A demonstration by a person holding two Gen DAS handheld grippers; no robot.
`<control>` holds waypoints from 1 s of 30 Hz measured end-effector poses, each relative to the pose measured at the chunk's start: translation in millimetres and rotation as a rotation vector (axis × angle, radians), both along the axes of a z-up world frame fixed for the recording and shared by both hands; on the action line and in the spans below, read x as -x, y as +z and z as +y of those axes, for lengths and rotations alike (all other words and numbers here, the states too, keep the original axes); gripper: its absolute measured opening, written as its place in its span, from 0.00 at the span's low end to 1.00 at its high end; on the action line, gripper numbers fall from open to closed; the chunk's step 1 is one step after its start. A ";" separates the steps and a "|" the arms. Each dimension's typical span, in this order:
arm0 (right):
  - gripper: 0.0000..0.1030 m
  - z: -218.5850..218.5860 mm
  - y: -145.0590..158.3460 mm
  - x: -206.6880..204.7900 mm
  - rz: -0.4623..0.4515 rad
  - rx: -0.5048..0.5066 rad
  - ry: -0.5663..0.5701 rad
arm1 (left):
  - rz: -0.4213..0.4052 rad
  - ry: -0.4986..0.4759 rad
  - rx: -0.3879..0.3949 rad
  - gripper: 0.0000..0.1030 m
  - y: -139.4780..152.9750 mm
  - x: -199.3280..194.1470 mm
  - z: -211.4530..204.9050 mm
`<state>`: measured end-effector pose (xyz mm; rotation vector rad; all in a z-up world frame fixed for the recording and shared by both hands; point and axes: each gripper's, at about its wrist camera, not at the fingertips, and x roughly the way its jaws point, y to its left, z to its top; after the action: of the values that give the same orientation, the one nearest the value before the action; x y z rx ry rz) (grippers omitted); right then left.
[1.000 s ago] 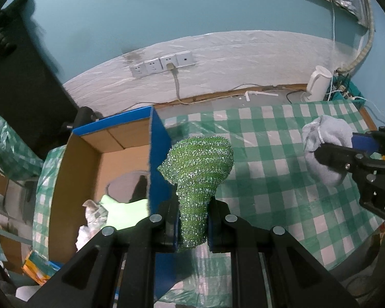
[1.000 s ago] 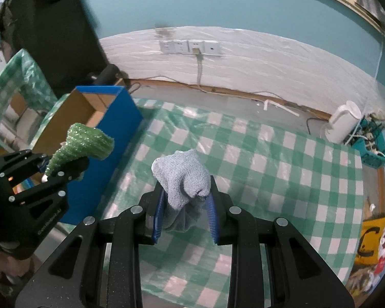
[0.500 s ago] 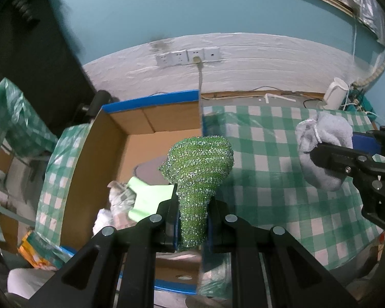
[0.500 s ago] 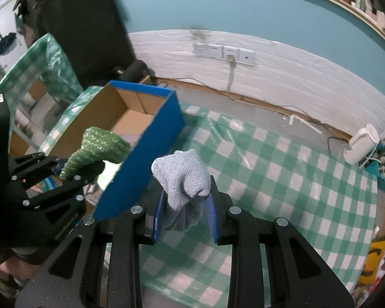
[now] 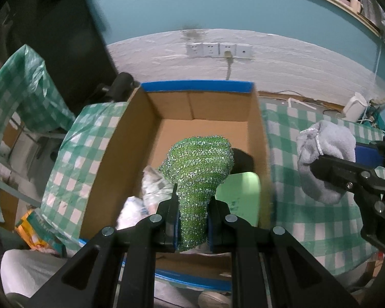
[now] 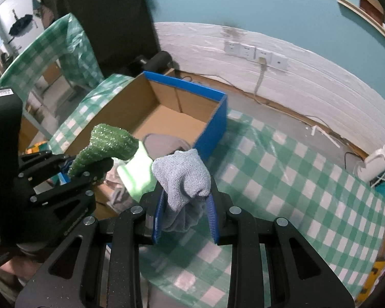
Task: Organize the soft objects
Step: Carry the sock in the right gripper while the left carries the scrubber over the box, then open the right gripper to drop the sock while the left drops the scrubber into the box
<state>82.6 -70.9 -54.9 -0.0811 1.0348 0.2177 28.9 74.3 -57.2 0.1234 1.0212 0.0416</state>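
Left gripper (image 5: 192, 227) pinches the sparkly green scrubber (image 5: 200, 169) tight, right above the open cardboard box (image 5: 200, 107) — right gripper (image 6: 186, 220) is clamped on the grey cloth (image 6: 183, 177), over the checked tablecloth (image 6: 282, 179) just beside the box. Inside the box: a pale green pad (image 5: 240, 200) and some crumpled white pieces. Beyond — teal wall, one strip of four sockets (image 5: 219, 50), one white kettle (image 6: 376, 165).

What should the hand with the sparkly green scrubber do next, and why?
Probably open the left tool and let the green scrubber drop. It hangs right over the open cardboard box, where other soft things already lie. The grey cloth in the right tool seems not quite over the box yet, so it should likely wait.
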 end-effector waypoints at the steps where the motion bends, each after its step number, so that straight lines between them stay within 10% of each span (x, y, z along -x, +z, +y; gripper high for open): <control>1: 0.26 6.3 -1.7 -2.8 0.003 0.002 0.012 | 0.003 0.010 0.002 0.15 -1.9 -1.0 5.2; 16: 0.28 54.4 -33.0 -40.2 0.076 0.007 0.080 | 0.086 0.119 0.052 0.16 -30.8 -16.5 56.4; 30: 0.60 58.2 -41.5 -48.4 0.078 0.022 0.064 | 0.098 0.145 0.047 0.59 -30.6 -16.1 65.2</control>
<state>131.0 -12.7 -96.4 -0.1268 1.1129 0.2694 45.0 139.5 -87.8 0.0081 1.1274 0.1448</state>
